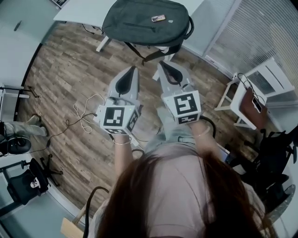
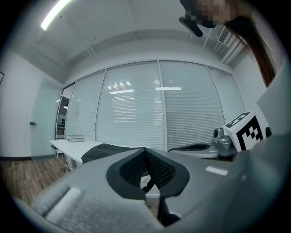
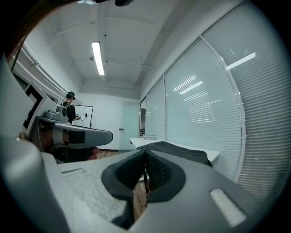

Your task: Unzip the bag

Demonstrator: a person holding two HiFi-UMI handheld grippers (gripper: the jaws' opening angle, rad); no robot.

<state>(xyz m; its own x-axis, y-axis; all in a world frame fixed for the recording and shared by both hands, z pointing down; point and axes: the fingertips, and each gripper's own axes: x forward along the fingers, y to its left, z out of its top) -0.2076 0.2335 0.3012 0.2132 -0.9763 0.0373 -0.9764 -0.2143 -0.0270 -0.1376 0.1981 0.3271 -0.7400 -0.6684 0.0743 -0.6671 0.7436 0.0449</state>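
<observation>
A dark grey backpack (image 1: 144, 21) lies flat on a white table (image 1: 79, 11) at the top of the head view, with a small tag (image 1: 158, 18) on it and straps hanging off the near edge. Both grippers are held side by side, level, short of the table and apart from the bag. The left gripper (image 1: 133, 69) has its jaws pressed together with nothing between them. The right gripper (image 1: 161, 64) is shut and empty too. In the left gripper view the bag (image 2: 102, 152) lies beyond the gripper (image 2: 145, 151). In the right gripper view the bag (image 3: 182, 149) lies past the gripper (image 3: 145, 154).
Wood floor lies under the grippers, with loose cables (image 1: 84, 114) at the left. A white stand (image 1: 253, 93) and black bags (image 1: 274, 158) are at the right, a wheeled chair base (image 1: 28, 181) at lower left. Glass walls with blinds (image 2: 136, 109) stand behind the table. A person (image 3: 69, 111) stands far off.
</observation>
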